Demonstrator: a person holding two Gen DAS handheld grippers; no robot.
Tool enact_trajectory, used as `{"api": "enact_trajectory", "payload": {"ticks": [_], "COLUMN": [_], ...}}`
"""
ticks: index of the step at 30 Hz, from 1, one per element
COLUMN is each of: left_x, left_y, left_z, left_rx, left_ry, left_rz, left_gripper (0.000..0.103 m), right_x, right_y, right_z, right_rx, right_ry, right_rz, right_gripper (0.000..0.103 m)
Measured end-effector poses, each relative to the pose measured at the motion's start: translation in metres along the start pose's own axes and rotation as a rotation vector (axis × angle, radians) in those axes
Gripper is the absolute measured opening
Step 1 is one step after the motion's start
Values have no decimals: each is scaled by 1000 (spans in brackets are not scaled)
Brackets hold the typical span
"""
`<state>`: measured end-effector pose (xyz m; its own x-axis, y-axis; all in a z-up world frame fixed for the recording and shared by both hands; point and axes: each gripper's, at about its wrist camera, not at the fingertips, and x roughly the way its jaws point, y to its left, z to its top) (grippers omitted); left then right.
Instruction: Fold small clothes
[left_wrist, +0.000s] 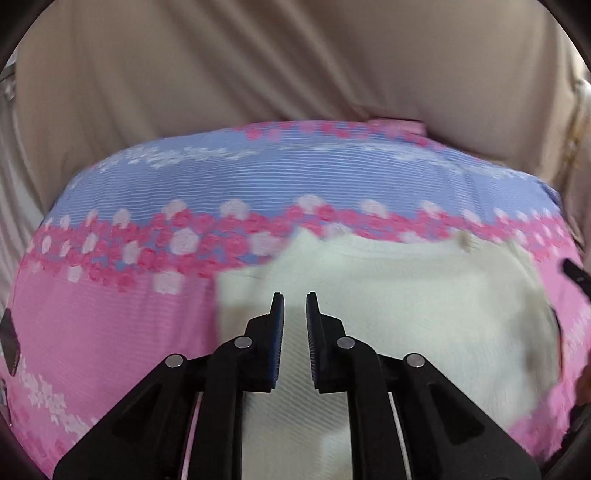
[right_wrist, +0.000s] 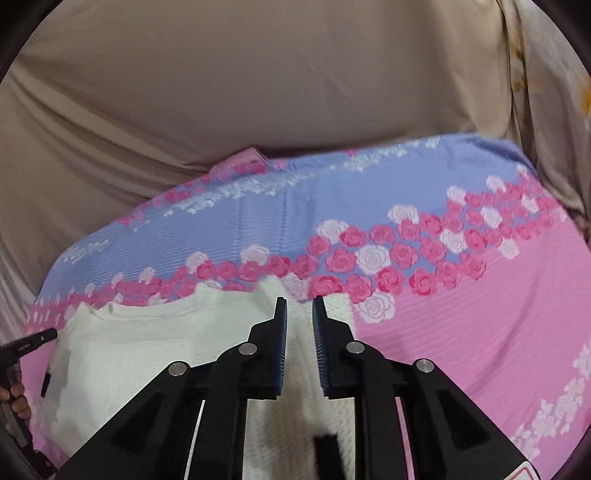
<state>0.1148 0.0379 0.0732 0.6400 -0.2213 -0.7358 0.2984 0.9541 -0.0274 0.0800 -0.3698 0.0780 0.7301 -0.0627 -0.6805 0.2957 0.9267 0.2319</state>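
Observation:
A small white textured garment lies flat on a pink and blue rose-print sheet. My left gripper is open with a narrow gap, low over the garment's left part, holding nothing. In the right wrist view the same garment spreads to the left. My right gripper is open with a narrow gap over the garment's right edge, where the cloth rises between the fingers. The left gripper's tip shows at the far left edge.
The rose-print sheet covers a cushion. Beige draped fabric rises behind it and also fills the back of the right wrist view. A patterned cloth hangs at the far right.

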Motion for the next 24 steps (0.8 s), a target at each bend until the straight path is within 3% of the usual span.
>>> {"api": "enact_trajectory", "payload": {"ticks": [3,6,7,8,10,12,16,19,21,24], "left_x": [15,41,43,39,28,21,21,19,16,16], "left_y": [-42,-52,-45,-35,-19,-5,2,-6,-8,-5], "left_z": [-29,-55,-61,-66,-69,-76,-87,-88,-89,-92], "left_rx": [54,74,67,48,30,24,24,37,39,33], "left_ry": [95,180,187,178,170,165,166,160,158,159], "left_rz": [-106,-60,-48,-53,4,67,80,107,115,105], "left_gripper": [14,14,14,14,14,14,14,14,14,14], "right_x": [-24,-16,-11,-5,6,5,-25,-43,-57,-58], "right_y": [59,126,139,150,139,102,1,-36,-28,-23], "right_z": [-24,-74,-86,-101,-115,-114,-113,-121,-119,-120], "right_rx": [-114,-207,-237,-279,-290,-227,-60,85,51,37], "right_ry": [27,167,191,209,233,239,216,220,182,167], "right_rz": [146,327,338,311,223,171,-24,40,-29,-31], "right_gripper": [17,15,9,7,3,0,0,0,9,9]}}
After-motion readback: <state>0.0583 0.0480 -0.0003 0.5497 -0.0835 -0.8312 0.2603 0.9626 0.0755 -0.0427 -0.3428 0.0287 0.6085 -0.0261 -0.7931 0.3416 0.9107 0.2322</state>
